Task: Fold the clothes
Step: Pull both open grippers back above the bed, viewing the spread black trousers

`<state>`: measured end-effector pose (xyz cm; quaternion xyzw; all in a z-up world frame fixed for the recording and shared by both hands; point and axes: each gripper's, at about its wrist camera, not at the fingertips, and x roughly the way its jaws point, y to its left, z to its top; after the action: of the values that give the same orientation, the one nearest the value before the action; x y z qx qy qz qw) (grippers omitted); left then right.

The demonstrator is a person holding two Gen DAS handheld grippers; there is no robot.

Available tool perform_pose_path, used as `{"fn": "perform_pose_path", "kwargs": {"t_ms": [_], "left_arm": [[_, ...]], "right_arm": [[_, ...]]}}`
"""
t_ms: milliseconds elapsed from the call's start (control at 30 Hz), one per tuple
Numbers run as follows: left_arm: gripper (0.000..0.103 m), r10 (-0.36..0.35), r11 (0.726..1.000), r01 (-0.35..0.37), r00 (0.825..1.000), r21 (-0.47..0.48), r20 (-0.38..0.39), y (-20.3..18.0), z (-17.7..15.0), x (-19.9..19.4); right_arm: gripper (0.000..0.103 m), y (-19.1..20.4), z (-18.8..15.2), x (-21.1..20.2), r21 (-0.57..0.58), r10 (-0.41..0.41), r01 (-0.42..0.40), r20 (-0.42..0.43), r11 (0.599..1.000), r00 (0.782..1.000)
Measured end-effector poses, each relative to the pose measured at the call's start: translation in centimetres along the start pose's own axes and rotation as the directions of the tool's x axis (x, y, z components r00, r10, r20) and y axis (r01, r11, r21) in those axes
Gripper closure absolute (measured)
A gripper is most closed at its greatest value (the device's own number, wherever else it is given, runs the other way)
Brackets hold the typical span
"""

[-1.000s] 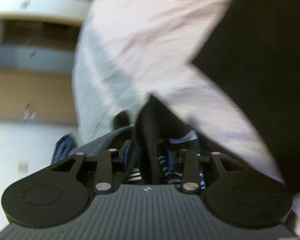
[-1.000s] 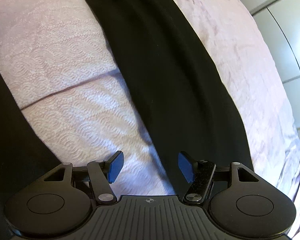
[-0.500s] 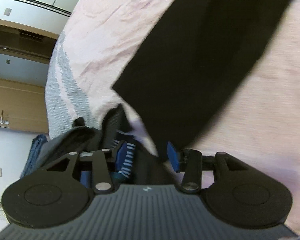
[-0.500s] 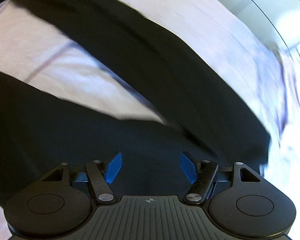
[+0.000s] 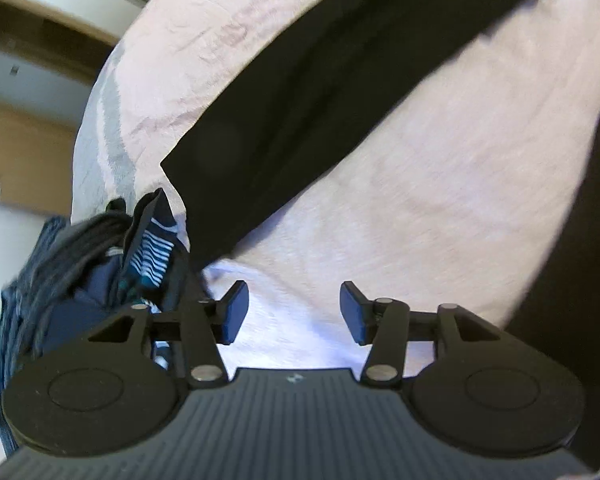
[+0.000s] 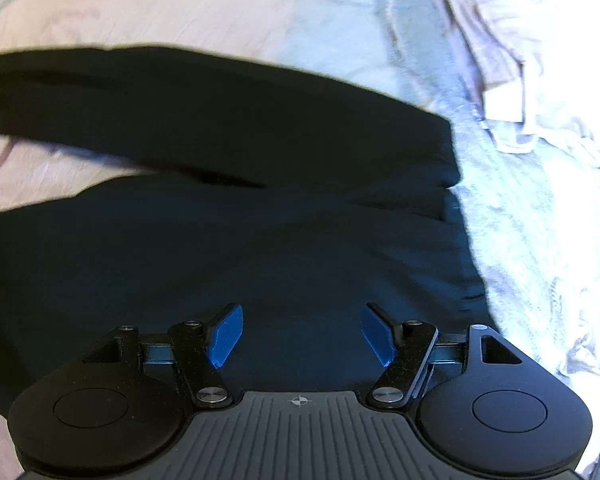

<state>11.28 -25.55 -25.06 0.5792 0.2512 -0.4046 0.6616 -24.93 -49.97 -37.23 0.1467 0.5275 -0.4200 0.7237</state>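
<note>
Black trousers (image 6: 228, 128) are shown spread flat on a bed (image 5: 440, 184), the smooth, matte cloth lying over a pale pink, crinkled bedspread; two long legs are seen diverging from a wider upper part, with one squared hem (image 5: 204, 160) near the bed's edge. A heap of striped navy and white garments (image 5: 148, 252) is seen beside that hem, at the edge. A crumpled pale pink cloth (image 6: 508, 60) is seen toward the bed's far corner. The left hand-held gripper (image 5: 294, 312) is held open over bare bedspread, nothing between its blue pads. The right hand-held gripper (image 6: 302, 334) is held open above the trousers' upper part, nothing grasped.
</note>
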Motion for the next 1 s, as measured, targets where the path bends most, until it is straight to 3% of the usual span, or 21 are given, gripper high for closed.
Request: {"fn": "perform_pose_path", "kwargs": {"t_ms": [100,267,367,600,700,867,1000], "left_arm": [[0.039,-0.026,0.993,0.026,1.000,-0.113,0.002,-1.1,0.5,-3.5],[0.021,-0.053,0.966,0.052,0.999,-0.251,0.000,-3.2,0.2,-8.7],[0.018,-0.104,0.949,0.101,0.995,-0.299,0.005,-4.6,0.4,-10.8],[0.017,-0.211,0.963,0.222,0.974,-0.152,0.085,-10.1,2.3,-13.7],[0.017,-0.262,0.957,0.271,0.960,-0.102,0.094,-12.1,1.2,-14.5],[0.017,-0.323,0.940,0.330,0.943,-0.084,0.084,-14.4,-1.5,-15.5],[0.017,-0.357,0.931,0.363,0.928,-0.039,0.104,-16.3,-1.5,-16.4]], "right_arm": [[0.022,-3.6,-0.1,-1.3,0.055,0.019,-0.021,0.024,0.998,1.000],[0.021,-8.9,-1.4,-3.1,0.140,0.035,-0.040,0.034,0.989,0.999],[0.021,-11.1,-3.1,-3.6,0.206,0.034,-0.037,0.015,0.978,0.999],[0.021,-16.1,-7.0,-4.9,0.354,0.037,-0.024,-0.030,0.935,0.999],[0.021,-15.6,-9.1,-6.1,0.391,0.052,-0.033,-0.038,0.920,0.998],[0.021,-13.0,-11.2,-8.2,0.355,0.077,-0.055,-0.049,0.933,0.996],[0.021,-12.5,-11.7,-8.4,0.362,0.094,-0.071,-0.046,0.930,0.995]]}}
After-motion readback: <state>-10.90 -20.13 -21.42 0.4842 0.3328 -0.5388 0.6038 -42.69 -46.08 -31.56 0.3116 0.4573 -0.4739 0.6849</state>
